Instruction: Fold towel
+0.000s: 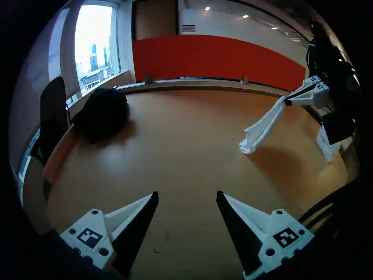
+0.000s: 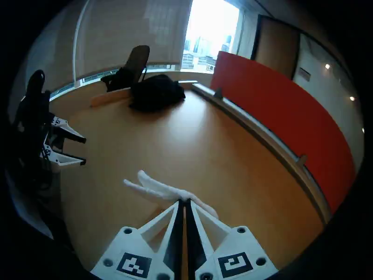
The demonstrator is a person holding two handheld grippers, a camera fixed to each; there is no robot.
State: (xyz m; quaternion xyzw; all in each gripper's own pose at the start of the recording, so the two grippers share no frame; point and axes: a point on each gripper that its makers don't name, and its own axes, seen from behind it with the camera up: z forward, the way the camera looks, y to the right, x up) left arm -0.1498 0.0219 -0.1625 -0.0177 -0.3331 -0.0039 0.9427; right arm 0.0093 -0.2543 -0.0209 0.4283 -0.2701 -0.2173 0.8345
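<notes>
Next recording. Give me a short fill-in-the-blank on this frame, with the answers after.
1. The right gripper holds the towel with its jaws ____.
2. The left gripper, above the wooden table, has its jaws ____.
3. The towel's colour is ____.
4. The bag on the far side of the table is ____.
Missing words: shut, open, white, black.

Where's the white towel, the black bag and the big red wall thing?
white towel [image 1: 262,126]: left gripper view, middle of the hanging strip.
black bag [image 2: 156,92]: right gripper view, middle of the bag.
red partition [image 1: 219,58]: left gripper view, middle of its front face.
</notes>
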